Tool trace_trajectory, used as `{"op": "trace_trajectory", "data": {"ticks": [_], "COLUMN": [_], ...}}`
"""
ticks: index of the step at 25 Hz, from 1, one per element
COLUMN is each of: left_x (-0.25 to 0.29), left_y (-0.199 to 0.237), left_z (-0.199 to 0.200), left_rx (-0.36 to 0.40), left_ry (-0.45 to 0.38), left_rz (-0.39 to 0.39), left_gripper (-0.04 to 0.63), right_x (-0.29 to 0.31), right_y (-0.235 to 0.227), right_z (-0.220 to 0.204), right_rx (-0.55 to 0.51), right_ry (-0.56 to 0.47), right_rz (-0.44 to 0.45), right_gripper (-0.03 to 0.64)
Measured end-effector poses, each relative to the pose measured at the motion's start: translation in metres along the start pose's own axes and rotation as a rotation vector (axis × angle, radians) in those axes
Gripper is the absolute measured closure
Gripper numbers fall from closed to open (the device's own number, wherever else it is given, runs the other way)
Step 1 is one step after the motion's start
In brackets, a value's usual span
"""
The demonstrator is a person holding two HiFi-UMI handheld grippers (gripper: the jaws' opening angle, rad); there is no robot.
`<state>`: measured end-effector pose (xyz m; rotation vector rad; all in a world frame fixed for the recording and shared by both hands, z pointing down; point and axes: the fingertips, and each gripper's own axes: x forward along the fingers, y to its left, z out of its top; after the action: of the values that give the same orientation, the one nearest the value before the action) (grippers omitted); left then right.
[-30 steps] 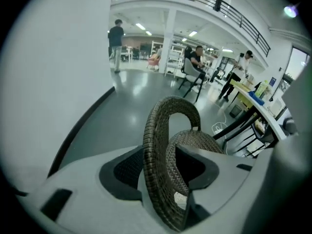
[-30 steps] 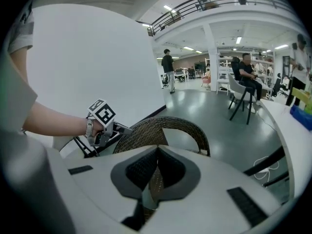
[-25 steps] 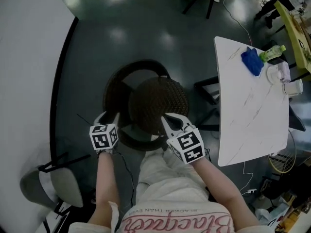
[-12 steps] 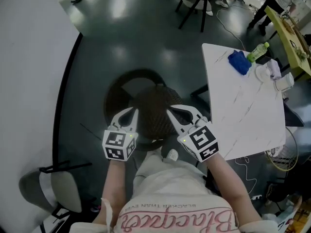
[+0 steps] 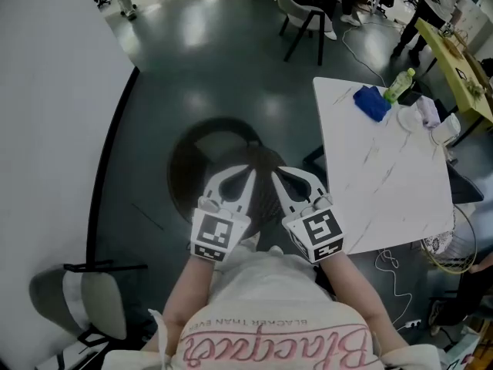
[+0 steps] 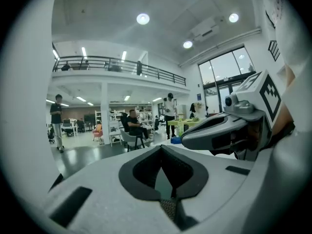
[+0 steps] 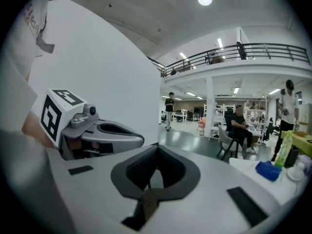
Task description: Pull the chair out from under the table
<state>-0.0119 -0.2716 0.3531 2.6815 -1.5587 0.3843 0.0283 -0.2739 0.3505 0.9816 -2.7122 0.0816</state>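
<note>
Chair [image 5: 202,160] stood on floor, clear of counter's [image 5: 385,168] left edge, likely already pulled out. Left gripper [image 5: 248,169] and right gripper [image 5: 276,173] both closed, empty, side by side above seat; chair below and just ahead, neither hand nearer.

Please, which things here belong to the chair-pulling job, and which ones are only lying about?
For the job: chair, white table, left gripper, right gripper.
Lying about: blue cloth, green bottle, grey chair.
</note>
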Motion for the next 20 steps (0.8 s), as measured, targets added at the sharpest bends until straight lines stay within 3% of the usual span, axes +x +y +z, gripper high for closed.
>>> {"op": "trace_trajectory", "data": {"ticks": [8,20], "left_x": [0.0,0.005], "left_y": [-0.013,-0.026], "left_z": [0.019,0.029], "left_rx": [0.015,0.021], "left_ry": [-0.065,-0.081], "left_rz": [0.025,0.005], "left_gripper": [0.591,0.591], "right_x": [-0.017,-0.022], "right_y": [0.009,0.01], "right_z": [0.003,0.01], "right_rx": [-0.002,-0.003], "right_ry": [-0.055,-0.082], "right_rz": [-0.006,0.011], "right_gripper": [0.614,0.614]}}
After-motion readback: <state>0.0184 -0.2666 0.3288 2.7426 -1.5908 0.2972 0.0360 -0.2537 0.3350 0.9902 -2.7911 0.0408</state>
